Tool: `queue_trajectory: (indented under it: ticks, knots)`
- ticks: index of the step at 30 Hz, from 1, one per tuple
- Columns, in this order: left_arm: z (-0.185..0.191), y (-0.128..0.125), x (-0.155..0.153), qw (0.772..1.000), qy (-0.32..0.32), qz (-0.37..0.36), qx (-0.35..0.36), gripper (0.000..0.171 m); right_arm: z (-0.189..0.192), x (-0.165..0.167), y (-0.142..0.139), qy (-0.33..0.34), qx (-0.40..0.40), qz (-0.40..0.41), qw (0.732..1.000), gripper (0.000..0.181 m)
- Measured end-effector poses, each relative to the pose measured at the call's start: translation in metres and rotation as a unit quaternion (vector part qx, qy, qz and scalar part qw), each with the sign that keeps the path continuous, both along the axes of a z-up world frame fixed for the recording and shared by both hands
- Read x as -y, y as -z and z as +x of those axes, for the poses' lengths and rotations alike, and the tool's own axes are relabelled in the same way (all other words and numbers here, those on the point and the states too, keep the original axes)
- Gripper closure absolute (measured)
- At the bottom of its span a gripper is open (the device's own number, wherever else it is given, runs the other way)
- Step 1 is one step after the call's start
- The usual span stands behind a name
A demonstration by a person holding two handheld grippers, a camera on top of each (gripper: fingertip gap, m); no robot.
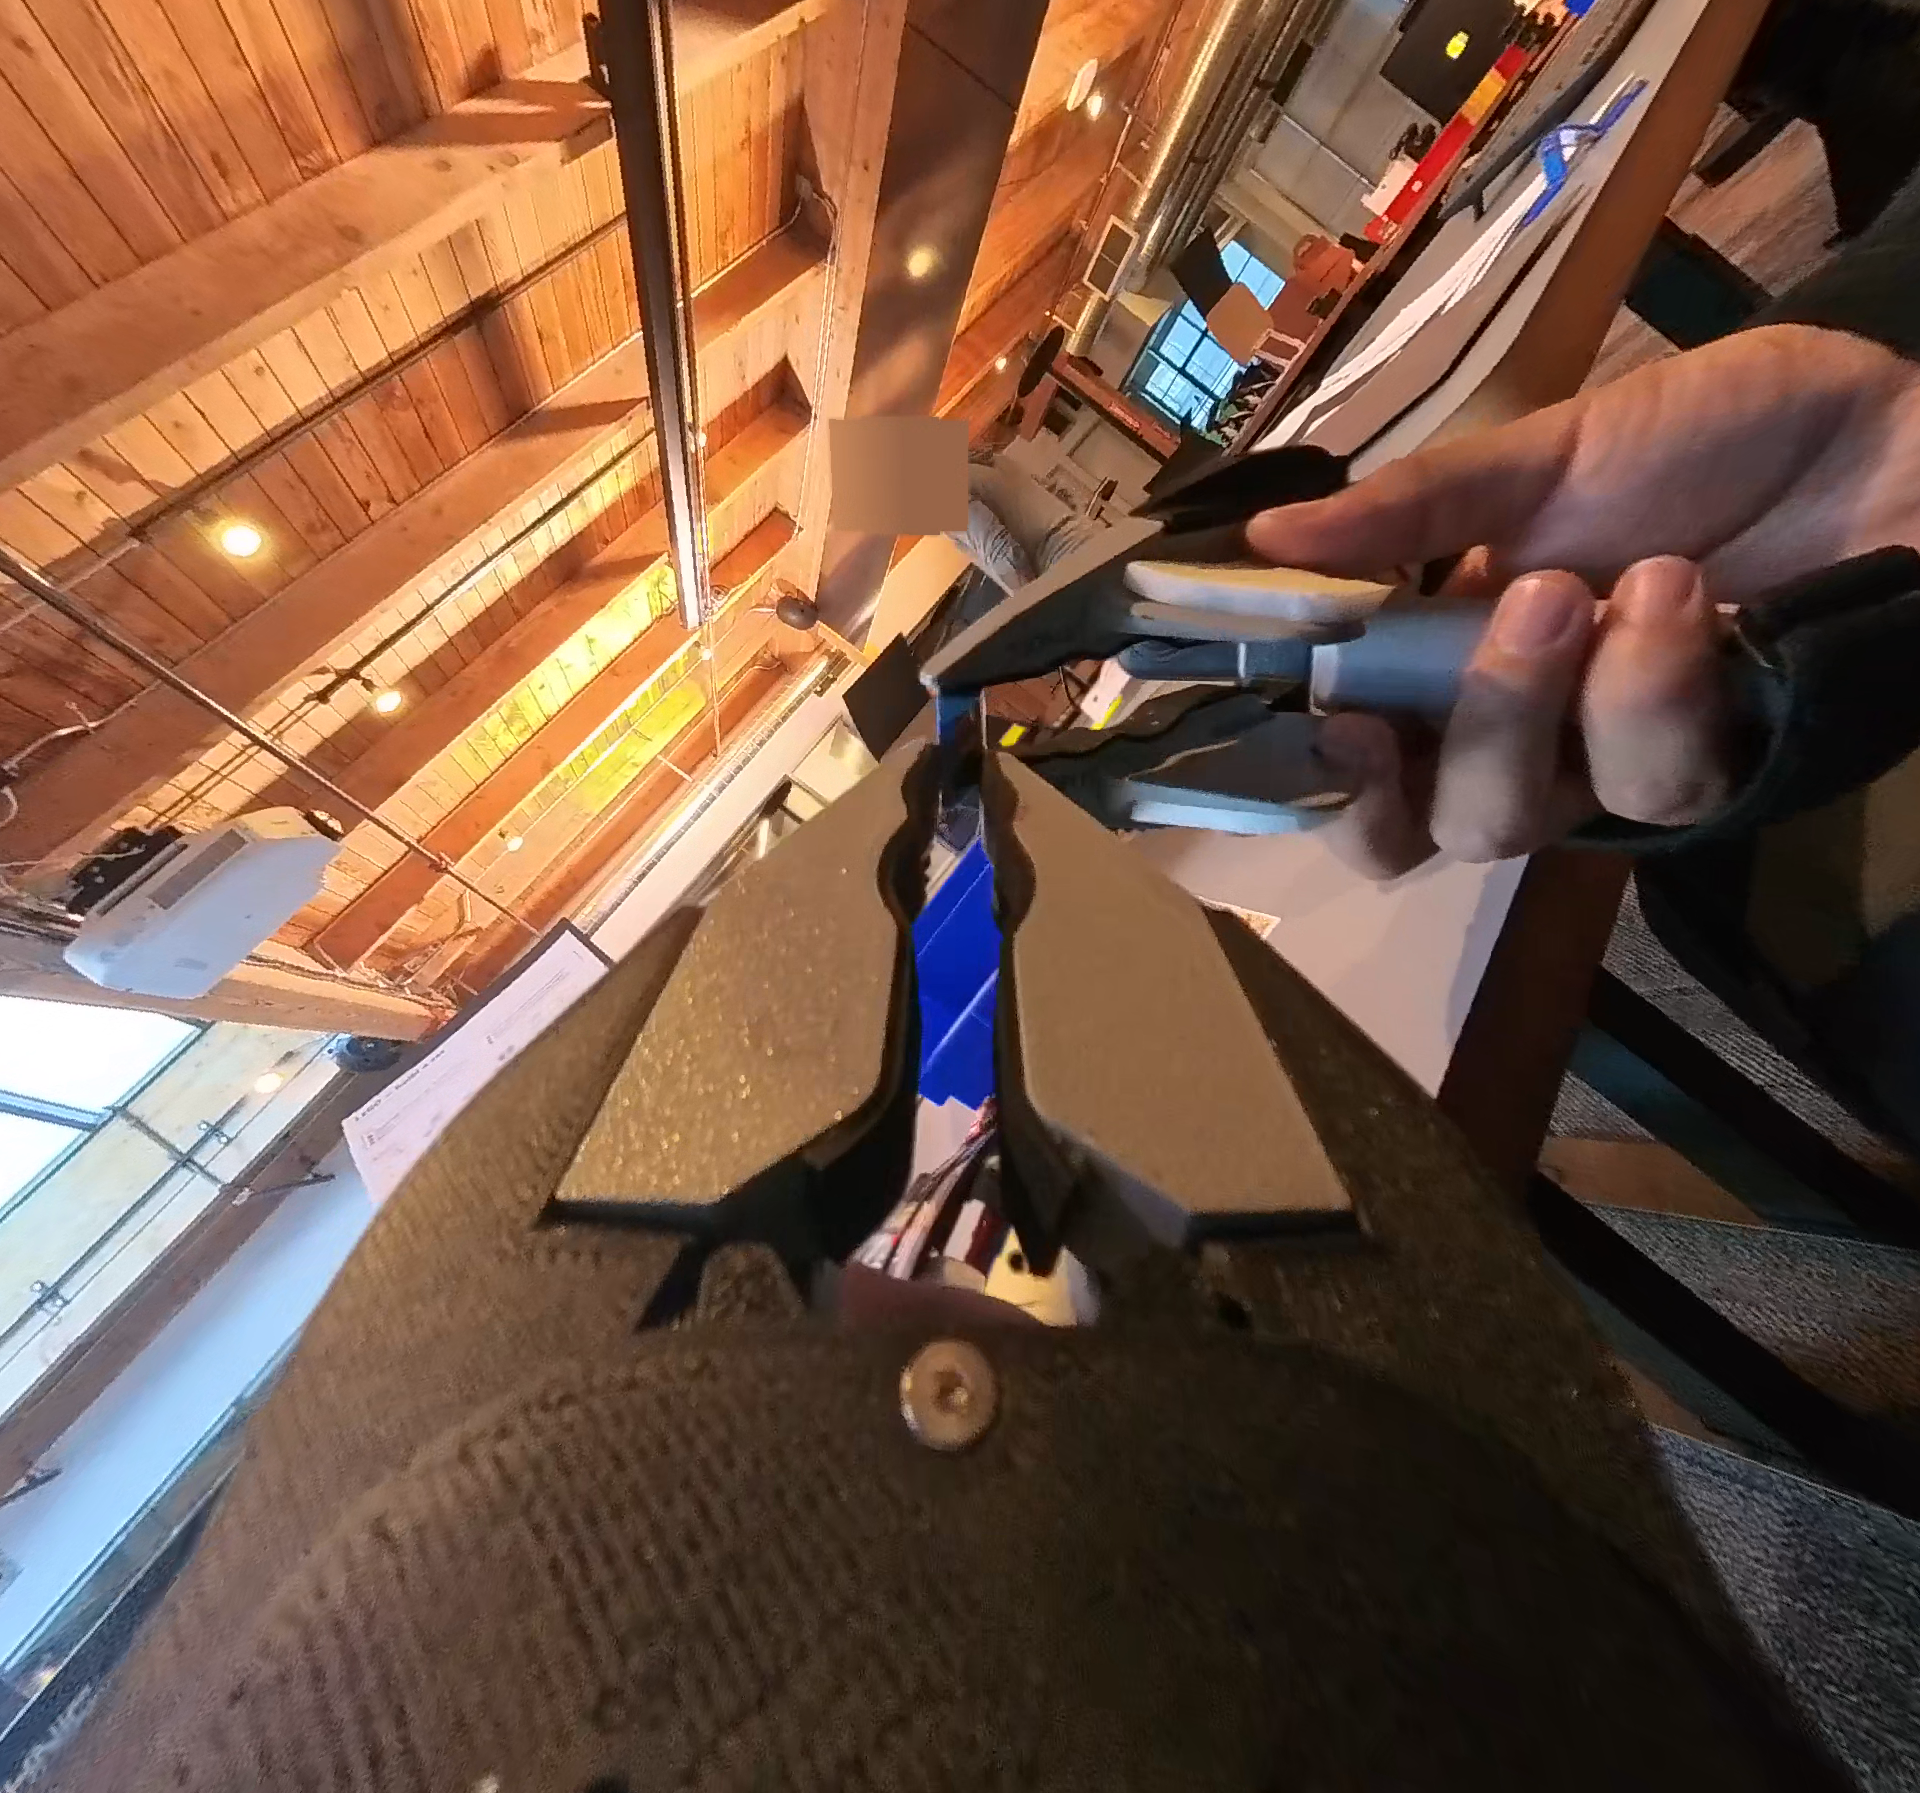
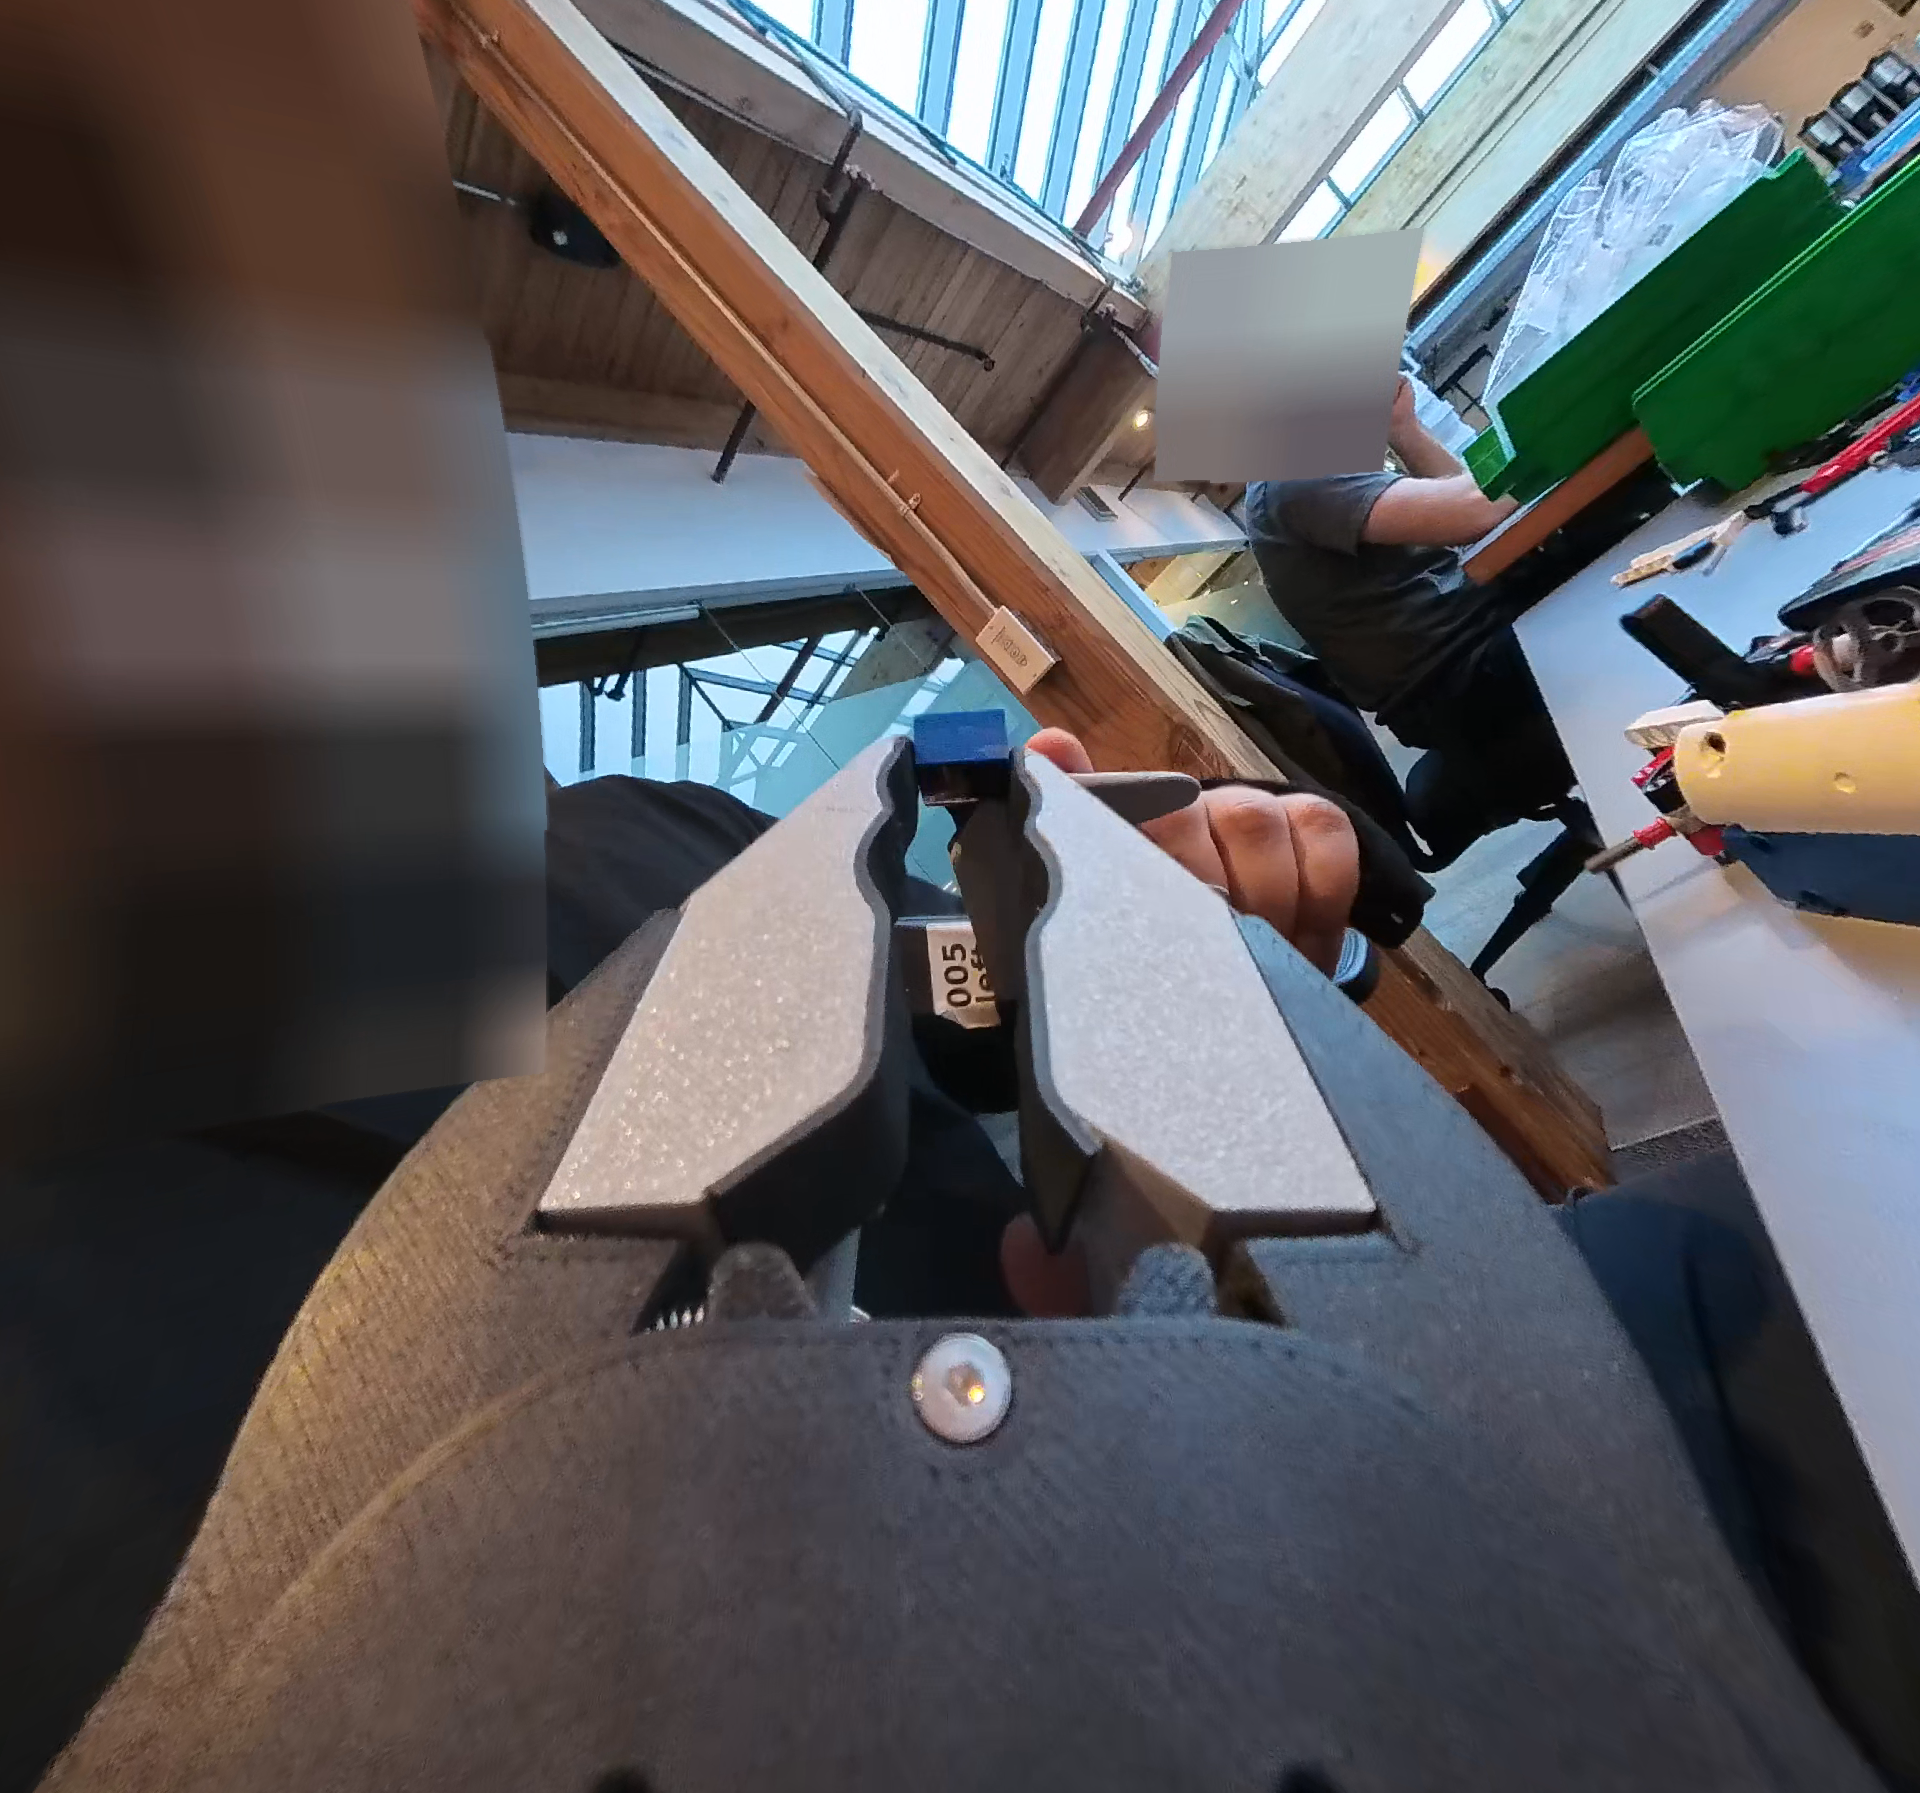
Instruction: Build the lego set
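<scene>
Both grippers are held in the air, pointing up at the ceiling. My right gripper [image 2: 963,761] is shut on a small blue brick [image 2: 961,741] at its fingertips. In the left wrist view the right gripper [image 1: 940,689] reaches in from the right in a person's hand [image 1: 1621,600], with the blue brick [image 1: 948,717] at its tip. My left gripper [image 1: 958,761] sits just under that brick. Its jaws are nearly together, with a narrow gap. Whether they pinch the brick or another part is hidden. The hand on the left gripper [image 2: 1278,860] shows behind the brick.
A white table [image 1: 1455,320] with papers and a wooden leg [image 1: 1527,964] are on the right, blue bins [image 1: 956,964] show behind my left fingers. In the right wrist view a seated person [image 2: 1382,600], green bins [image 2: 1714,393] and a white table [image 2: 1829,1120] with tools are at the right. Only a small space, under 4 cm, lies between the two pairs of fingers.
</scene>
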State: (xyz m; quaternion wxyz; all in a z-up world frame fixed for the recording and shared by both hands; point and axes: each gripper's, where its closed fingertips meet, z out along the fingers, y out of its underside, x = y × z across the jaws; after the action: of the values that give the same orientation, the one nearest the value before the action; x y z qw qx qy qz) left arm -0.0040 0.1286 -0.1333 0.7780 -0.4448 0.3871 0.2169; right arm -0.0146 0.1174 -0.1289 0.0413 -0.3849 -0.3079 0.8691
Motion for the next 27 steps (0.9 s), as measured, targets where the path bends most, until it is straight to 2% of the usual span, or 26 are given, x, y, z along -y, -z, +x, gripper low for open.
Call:
queue_trajectory:
  ticks: [3,10,13,14,15,16,17,19,21,22,24,27]
  knots:
    - [-0.003,-0.001,-0.003,1.0,-0.011,-0.003,0.024,0.167,0.001,-0.004,-0.001,0.0,-0.004,-0.018,1.0,0.162]
    - [-0.005,-0.002,-0.006,0.999,-0.023,-0.008,0.038,0.167,-0.003,-0.008,-0.001,0.024,0.004,-0.01,1.0,0.167]
    - [-0.006,0.008,-0.011,0.998,-0.025,-0.055,0.035,0.167,-0.005,-0.016,0.007,0.047,0.025,0.001,0.999,0.167]
    - [-0.007,0.015,-0.012,0.995,-0.02,-0.091,0.033,0.161,-0.005,-0.022,0.01,0.06,0.034,0.0,0.998,0.167]
    - [-0.009,0.022,-0.014,0.99,-0.016,-0.139,0.037,0.142,-0.005,-0.032,0.013,0.079,0.047,-0.001,0.996,0.166]
    - [-0.015,0.026,-0.017,0.979,-0.019,-0.193,0.057,0.117,-0.005,-0.041,0.018,0.097,0.066,0.003,0.993,0.167]
    - [-0.023,0.03,-0.021,0.964,-0.023,-0.256,0.073,0.103,-0.005,-0.05,0.025,0.118,0.089,0.015,0.989,0.167]
    - [-0.054,0.017,-0.033,0.94,-0.054,-0.324,0.097,0.093,-0.007,-0.063,0.043,0.158,0.139,0.06,0.976,0.168]
    - [-0.087,0.007,-0.048,0.911,-0.082,-0.392,0.101,0.079,-0.008,-0.064,0.054,0.17,0.168,0.104,0.965,0.167]
    - [-0.101,0.007,-0.056,0.89,-0.089,-0.435,0.106,0.073,-0.009,-0.064,0.057,0.172,0.176,0.122,0.962,0.167]
    - [-0.12,0.02,-0.071,0.841,-0.082,-0.523,0.111,0.071,-0.013,-0.063,0.066,0.177,0.195,0.161,0.951,0.167]
    - [-0.134,0.062,-0.08,0.74,-0.088,-0.658,0.109,0.065,-0.015,-0.061,0.087,0.171,0.251,0.201,0.931,0.167]
